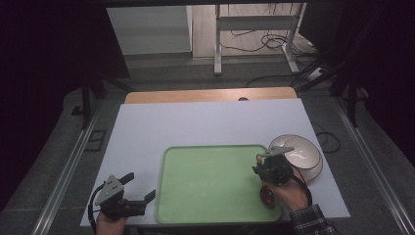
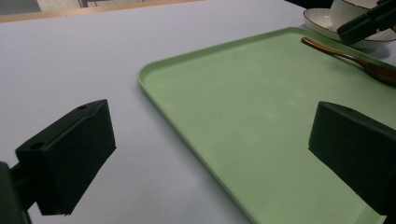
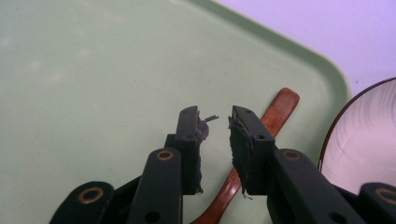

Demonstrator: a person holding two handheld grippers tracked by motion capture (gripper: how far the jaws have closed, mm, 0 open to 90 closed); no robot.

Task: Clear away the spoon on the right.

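On the table (image 1: 147, 127) sit 1 green tray (image 1: 215, 156) and 1 wooden spoon (image 3: 275, 112). There are 2 white bowls (image 1: 298, 152), stacked, and 2 grippers.

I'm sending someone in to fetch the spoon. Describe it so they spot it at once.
Find the green tray on the white table. The spoon lies inside the tray's right edge, under the right gripper, beside the white bowl that sits off the tray. It is the one slim reddish-brown wooden piece there.

no readable text, labels or numbers on anything in view.
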